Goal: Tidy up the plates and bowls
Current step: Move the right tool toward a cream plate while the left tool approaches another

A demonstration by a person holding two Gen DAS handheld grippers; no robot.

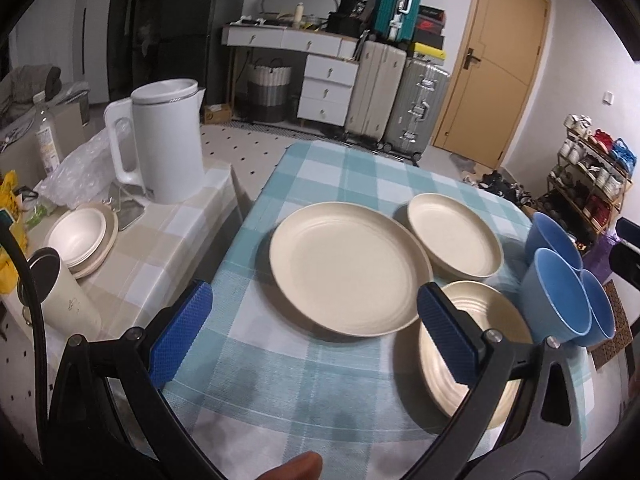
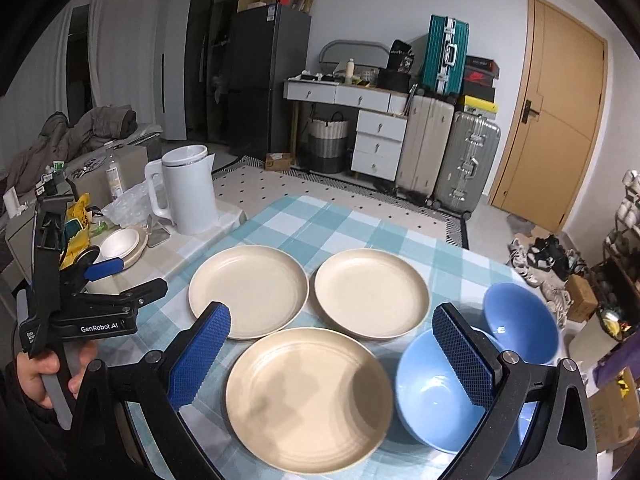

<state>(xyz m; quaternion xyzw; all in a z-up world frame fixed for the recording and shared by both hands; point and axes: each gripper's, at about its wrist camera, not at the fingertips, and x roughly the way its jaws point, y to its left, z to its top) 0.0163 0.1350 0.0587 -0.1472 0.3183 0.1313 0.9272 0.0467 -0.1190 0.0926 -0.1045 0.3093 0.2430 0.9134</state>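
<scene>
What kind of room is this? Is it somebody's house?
Most likely a home's living and dining room. A checked table holds plates and bowls, a fridge stands at the back, and suitcases wait by the door.

We see three round cream plates (image 2: 308,396), smooth and matt like plastic. Our two blue bowls (image 2: 436,396) look smooth and a bit shiny. The checked tablecloth (image 2: 280,224) looks soft. Bumpy blue rubber pads (image 2: 464,356) look rough.
</scene>
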